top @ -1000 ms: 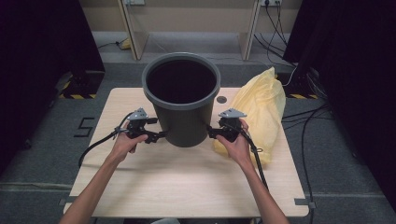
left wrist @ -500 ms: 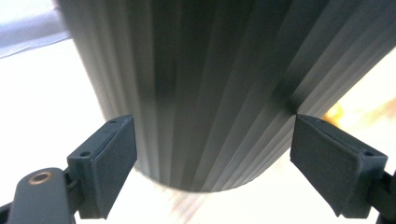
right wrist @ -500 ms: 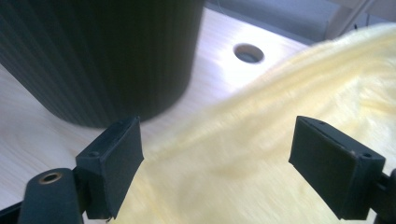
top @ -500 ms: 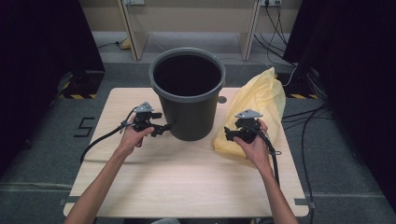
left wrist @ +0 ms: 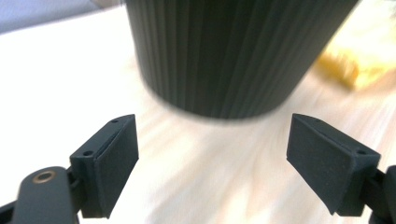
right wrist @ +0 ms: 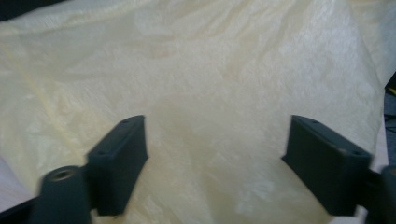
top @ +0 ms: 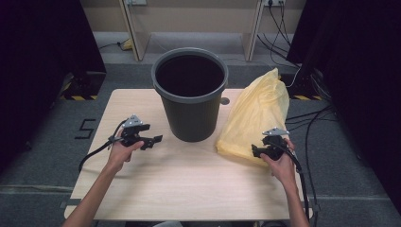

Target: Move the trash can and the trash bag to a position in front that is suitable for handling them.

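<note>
A dark grey ribbed bucket [top: 191, 106] stands upright at the back middle of the wooden table [top: 189, 184]; the left gripper view has its wall [left wrist: 224, 51] close ahead. A crumpled yellow bag [top: 257, 113] lies to its right. My left gripper [top: 154, 141] hovers left of the bucket, pointing at it, open [left wrist: 212, 154] with bare table between the jaws. My right gripper [top: 255, 150] is at the bag's near edge. Its jaws [right wrist: 215, 158] stand wide and have just been closing a little. The bag's fabric [right wrist: 210, 84] lies right before them, and neither pad presses it.
The table's edges drop to grey carpet on all sides. Black cables [top: 302, 118] run across the floor at the right. Wooden furniture legs [top: 130, 28] stand behind the table. The near half of the tabletop is bare wood.
Both grippers have left the bucket's sides. The left one drew back toward the near left. The right one swung right and nearer, to the bag's lower edge. The bucket shifted slightly right.
</note>
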